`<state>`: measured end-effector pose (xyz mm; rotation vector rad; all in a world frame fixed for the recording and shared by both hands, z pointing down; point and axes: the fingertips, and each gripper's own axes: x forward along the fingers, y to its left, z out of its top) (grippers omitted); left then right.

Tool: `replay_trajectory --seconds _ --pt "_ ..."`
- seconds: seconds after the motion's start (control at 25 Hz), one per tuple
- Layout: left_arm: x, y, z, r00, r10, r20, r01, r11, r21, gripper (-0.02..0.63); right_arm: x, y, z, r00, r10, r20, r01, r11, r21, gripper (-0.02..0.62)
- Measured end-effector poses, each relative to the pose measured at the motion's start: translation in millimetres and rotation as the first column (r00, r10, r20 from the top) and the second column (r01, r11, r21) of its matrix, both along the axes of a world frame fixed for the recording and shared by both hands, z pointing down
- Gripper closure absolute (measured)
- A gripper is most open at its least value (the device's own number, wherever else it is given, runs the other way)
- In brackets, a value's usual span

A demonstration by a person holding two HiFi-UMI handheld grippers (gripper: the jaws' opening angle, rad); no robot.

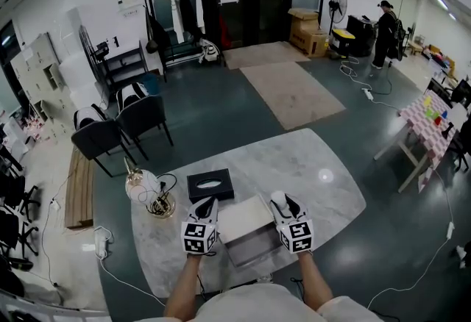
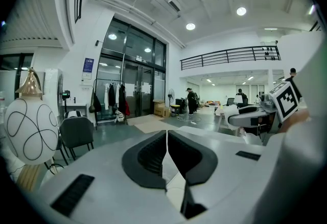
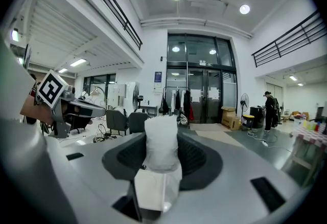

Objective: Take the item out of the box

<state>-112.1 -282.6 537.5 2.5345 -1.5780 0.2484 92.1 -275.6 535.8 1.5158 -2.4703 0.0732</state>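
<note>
The big white marble-look table had a white globe lamp with a gold base on its left end. A black rectangular box with an oval slot sat just beside the lamp. Two black chairs and a tan rug were beyond the table.

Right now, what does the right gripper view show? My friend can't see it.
The right tool is shut on a white item, which stands upright between its dark jaws. Behind it is a big hall with glass doors, a clothes rack and chairs.
</note>
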Motion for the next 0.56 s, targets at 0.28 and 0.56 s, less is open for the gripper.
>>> replay_trajectory --seconds 0.28,0.56 --pt "4.6 0.8 3.6 1.0 0.008 0.001 -0.008 1.0 -0.004 0.584 0.9 1.4 2.8 1.0 -0.005 -0.011 0.005 1.0 -0.008 0.417" --pt "6.4 0.6 6.4 1.0 0.009 0.004 -0.009 1.0 -0.014 0.584 0.7 -0.6 1.8 1.0 -0.007 -0.014 0.007 1.0 -0.01 0.418"
